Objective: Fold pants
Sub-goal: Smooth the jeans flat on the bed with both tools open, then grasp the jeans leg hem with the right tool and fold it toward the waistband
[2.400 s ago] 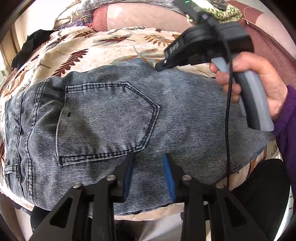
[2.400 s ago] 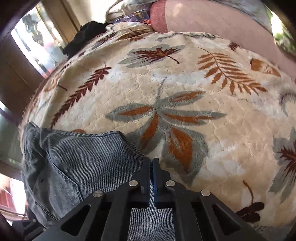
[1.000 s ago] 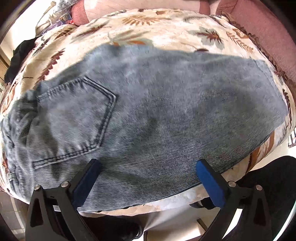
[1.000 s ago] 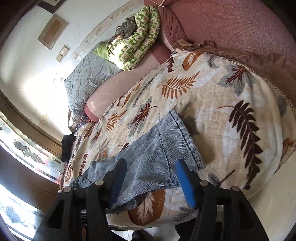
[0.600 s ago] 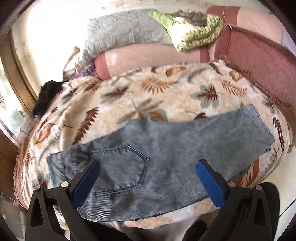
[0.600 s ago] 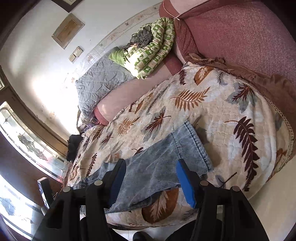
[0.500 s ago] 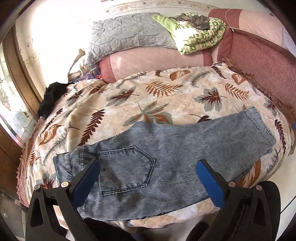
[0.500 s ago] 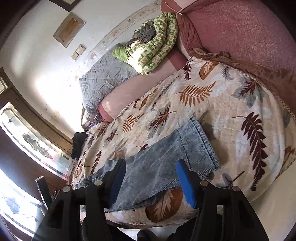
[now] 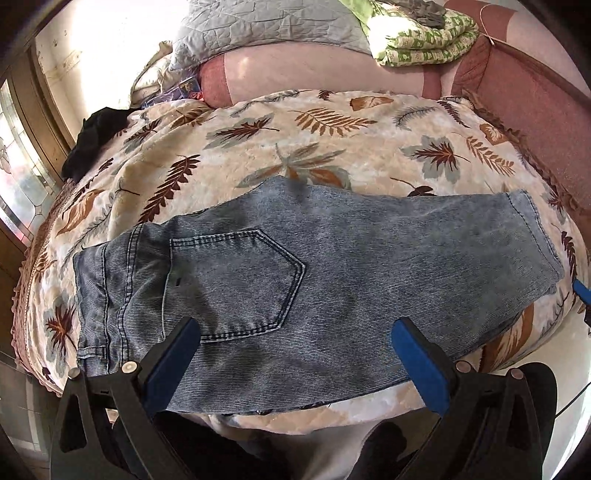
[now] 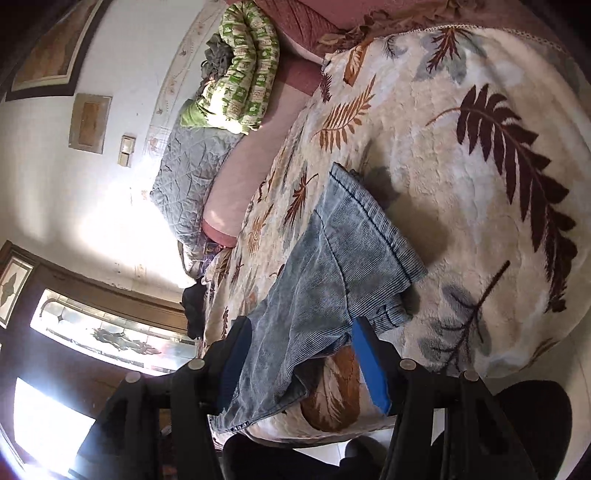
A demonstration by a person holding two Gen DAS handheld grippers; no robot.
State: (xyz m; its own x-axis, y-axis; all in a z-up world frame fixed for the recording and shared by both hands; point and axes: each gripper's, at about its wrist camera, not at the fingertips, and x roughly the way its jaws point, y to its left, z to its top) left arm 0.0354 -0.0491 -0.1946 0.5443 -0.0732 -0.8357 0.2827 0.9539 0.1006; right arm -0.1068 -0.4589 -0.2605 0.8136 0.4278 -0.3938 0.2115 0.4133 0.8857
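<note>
bedroom – home | leaf-print bedspread [image 9: 332, 147] | pillows [image 9: 266, 26] – folded quilt [image 10: 247, 74]

No readable text, labels, brands or numbers showed in either view — the wall frames and small items by the pillow were too blurred.

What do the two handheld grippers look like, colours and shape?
Both look alike: the left gripper and right gripper have black angular frames with triangular cut-outs and silver screw heads. Their fingers carry flat bright blue pads.
</note>
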